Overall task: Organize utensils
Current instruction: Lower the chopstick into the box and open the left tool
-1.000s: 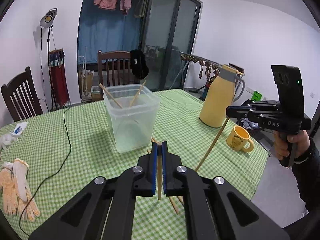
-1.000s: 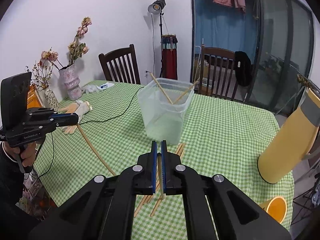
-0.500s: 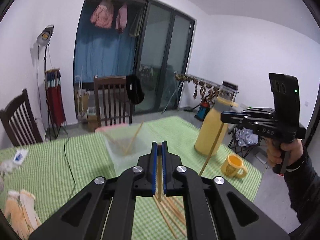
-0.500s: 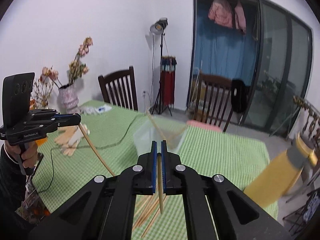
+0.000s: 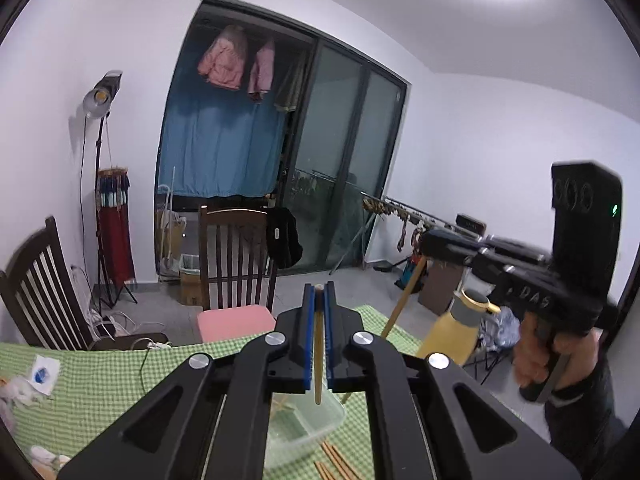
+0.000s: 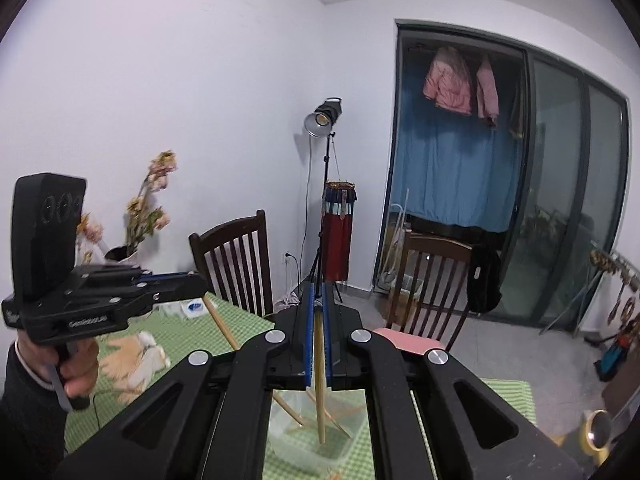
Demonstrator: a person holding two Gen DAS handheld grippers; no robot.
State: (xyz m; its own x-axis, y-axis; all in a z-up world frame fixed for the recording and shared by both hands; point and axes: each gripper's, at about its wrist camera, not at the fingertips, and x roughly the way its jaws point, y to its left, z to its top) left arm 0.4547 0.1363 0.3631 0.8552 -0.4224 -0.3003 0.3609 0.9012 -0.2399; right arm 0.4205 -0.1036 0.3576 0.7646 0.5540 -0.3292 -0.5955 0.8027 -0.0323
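Observation:
My left gripper (image 5: 318, 292) is shut on a wooden chopstick (image 5: 317, 360) that hangs down over the clear plastic tub (image 5: 316, 420). My right gripper (image 6: 317, 292) is shut on another chopstick (image 6: 319, 384) whose lower end reaches into the tub (image 6: 320, 440). Chopsticks lean inside the tub. Several loose chopsticks (image 5: 336, 464) lie on the green checked tablecloth (image 5: 100, 392) beside it. The right gripper also shows in the left wrist view (image 5: 430, 242), and the left one in the right wrist view (image 6: 196, 286), each with its chopstick slanting down.
A yellow thermos (image 5: 452, 336) and a yellow mug (image 6: 598, 436) stand at the table's right. Work gloves (image 6: 136, 356) and a vase of dried flowers (image 6: 132, 236) are at the left. Wooden chairs (image 5: 236, 256) ring the table.
Both grippers have risen and tilted up with their chopsticks, so the tub has dropped from mid-frame to below the fingers. Both remain shut.

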